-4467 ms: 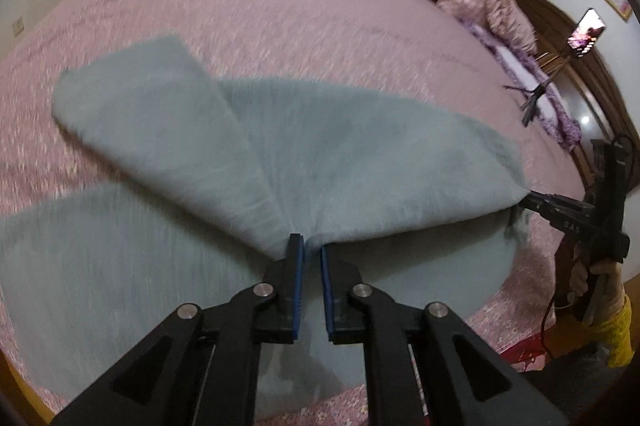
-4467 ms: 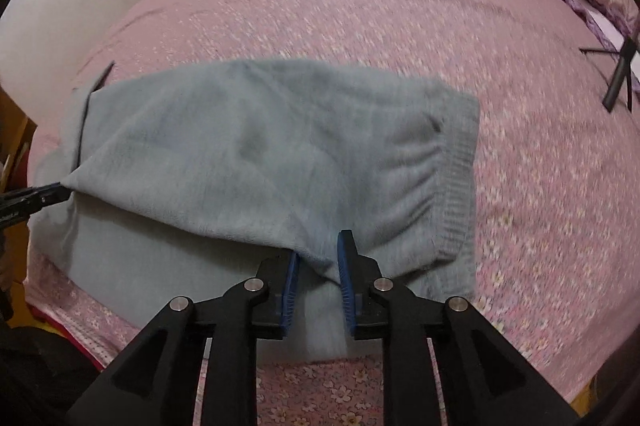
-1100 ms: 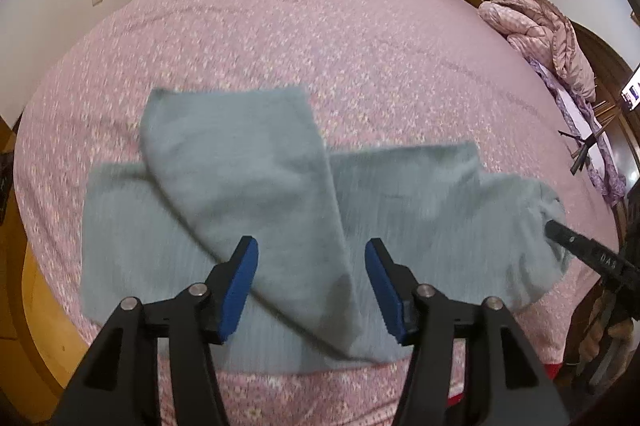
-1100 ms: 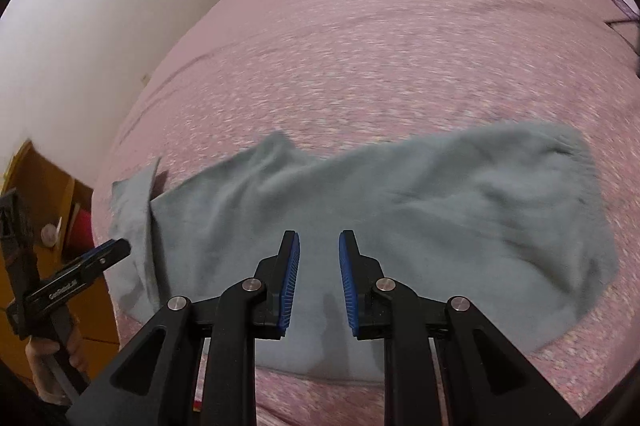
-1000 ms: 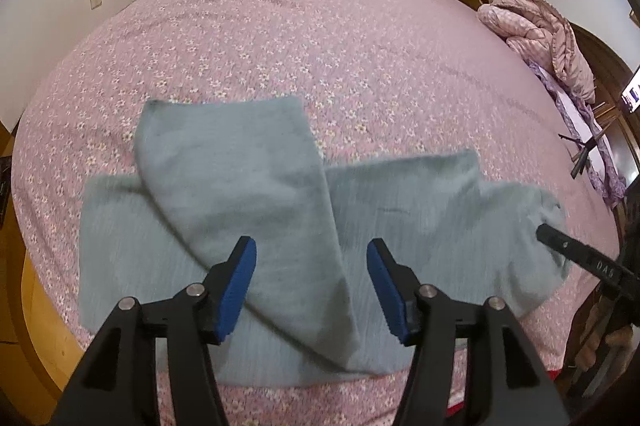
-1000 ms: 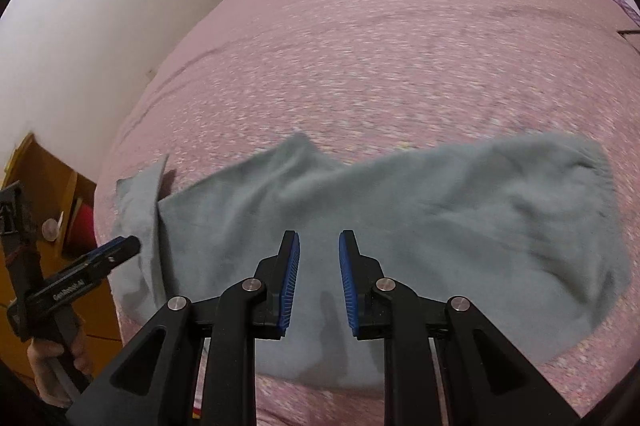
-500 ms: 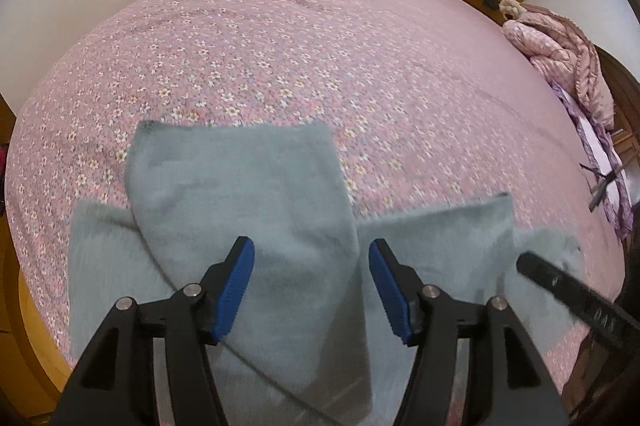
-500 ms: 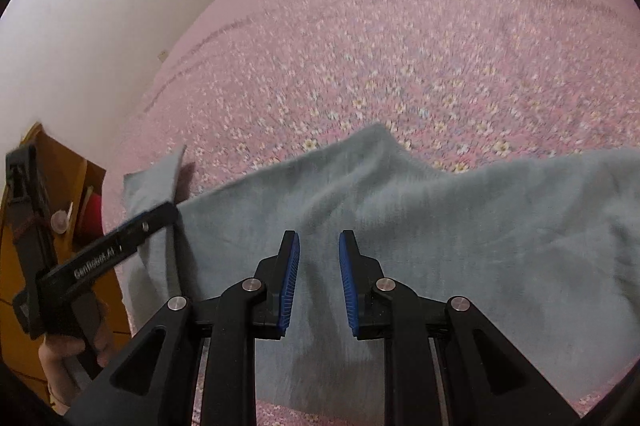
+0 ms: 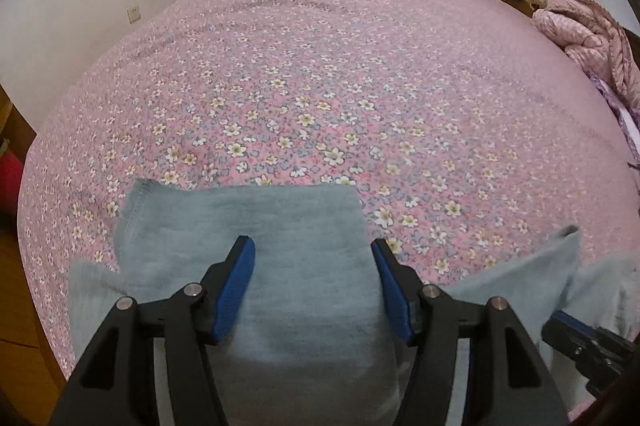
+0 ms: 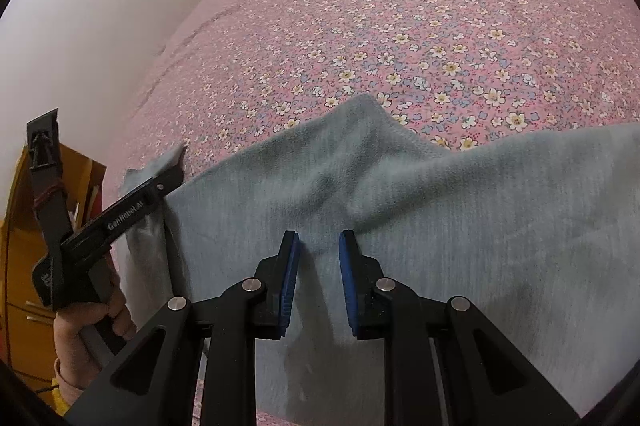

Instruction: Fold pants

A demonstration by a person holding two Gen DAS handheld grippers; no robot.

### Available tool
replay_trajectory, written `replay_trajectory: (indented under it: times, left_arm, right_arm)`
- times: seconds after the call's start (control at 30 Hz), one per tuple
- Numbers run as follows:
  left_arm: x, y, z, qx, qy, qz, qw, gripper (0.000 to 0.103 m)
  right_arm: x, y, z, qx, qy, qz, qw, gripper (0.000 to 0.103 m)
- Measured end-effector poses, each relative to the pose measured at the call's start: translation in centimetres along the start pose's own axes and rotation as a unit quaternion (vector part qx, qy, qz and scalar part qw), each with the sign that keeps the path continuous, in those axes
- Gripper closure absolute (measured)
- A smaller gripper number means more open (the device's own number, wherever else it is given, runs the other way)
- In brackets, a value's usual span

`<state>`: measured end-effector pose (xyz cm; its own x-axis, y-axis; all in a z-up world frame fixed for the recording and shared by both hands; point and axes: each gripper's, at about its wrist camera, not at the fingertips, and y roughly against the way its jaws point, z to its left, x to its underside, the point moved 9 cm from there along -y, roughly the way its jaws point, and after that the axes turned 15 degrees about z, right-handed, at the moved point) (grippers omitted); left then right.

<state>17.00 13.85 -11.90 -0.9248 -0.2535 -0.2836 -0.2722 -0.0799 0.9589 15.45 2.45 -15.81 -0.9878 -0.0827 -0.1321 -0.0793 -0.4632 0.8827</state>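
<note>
Two fisheye views ride low over the near edge of a floral pink bed, both facing its far side. Each sits close above the grey pants, which both share. The right view catches the left tongs at its left edge.

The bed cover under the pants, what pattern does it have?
The bed cover is pink with small white and blue flowers, clearest in the left wrist view.

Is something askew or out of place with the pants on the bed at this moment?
Yes. The grey pants are not folded squarely: one leg lies slanted across the rest, its hem pointing up the flowered bedsheet. In the right wrist view a peak of fabric bulges past the far edge.
</note>
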Motion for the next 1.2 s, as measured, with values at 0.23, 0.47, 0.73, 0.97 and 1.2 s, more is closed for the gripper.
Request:
replay_trajectory:
  times: [0.23,0.47,0.73,0.97,1.2]
  left_arm:
    - [-0.3,1.7,1.1,0.074,0.037,-0.018,0.9964,0.098]
    - [1.7,7.8,5.2,0.106,0.059,-0.072,0.99,0.099]
    - [7.4,10.6,11.1,0.098,0.106,-0.078,0.9864,0.099]
    - [11.8,5.5,14.8,0.079,0.146,-0.004,0.9861,0.098]
    - [14.3,3.6,18.4,0.031,0.189,0.026,0.9812,0.087]
  right_arm:
    - [0.0,0.0,0.1,0.001,-0.005,0.006,1.0,0.081]
    - [0.1,0.5,0.5,-0.009,-0.003,0.012,1.0,0.081]
    - [0.7,0.3,1.1,-0.011,0.007,0.022,1.0,0.081]
    - [1.3,-0.4,1.1,-0.006,0.006,0.029,1.0,0.081]
    - [0.3,0.4,1.6,0.01,0.021,0.011,1.0,0.081]
